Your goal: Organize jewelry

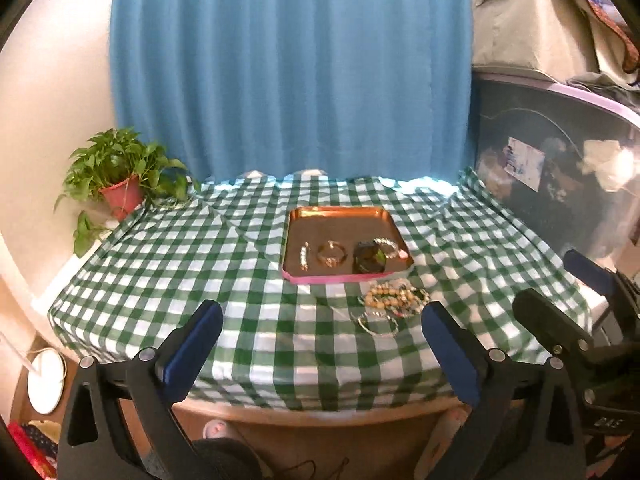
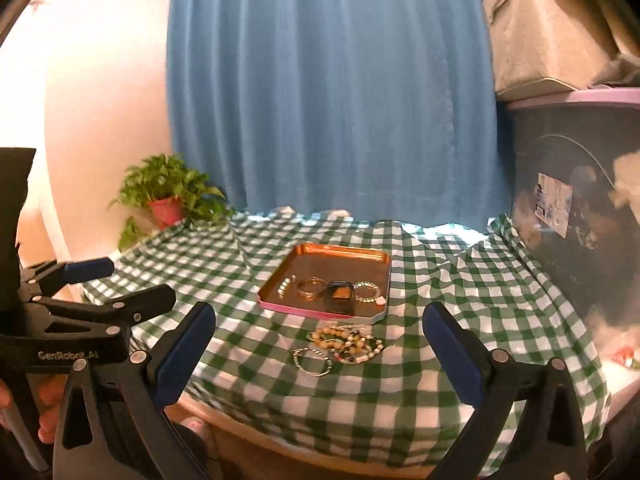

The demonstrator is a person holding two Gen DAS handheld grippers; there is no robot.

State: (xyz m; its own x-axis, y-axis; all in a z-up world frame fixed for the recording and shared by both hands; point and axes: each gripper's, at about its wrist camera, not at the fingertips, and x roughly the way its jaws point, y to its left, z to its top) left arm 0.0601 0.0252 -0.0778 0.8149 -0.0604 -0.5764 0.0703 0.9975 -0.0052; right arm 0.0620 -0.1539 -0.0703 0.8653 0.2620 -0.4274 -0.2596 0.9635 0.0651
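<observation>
Jewelry pile (image 2: 338, 346) beyond spread right tongs (image 2: 320, 320)

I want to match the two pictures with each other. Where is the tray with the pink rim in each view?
Left wrist view: the tray lies just right of centre, on the checked cloth, beyond the loose jewelry pile.
Right wrist view: the tray lies near the centre, slightly below the middle, again behind the pile.
Shared landmark: the potted plant, at the table's far left corner in both.
</observation>
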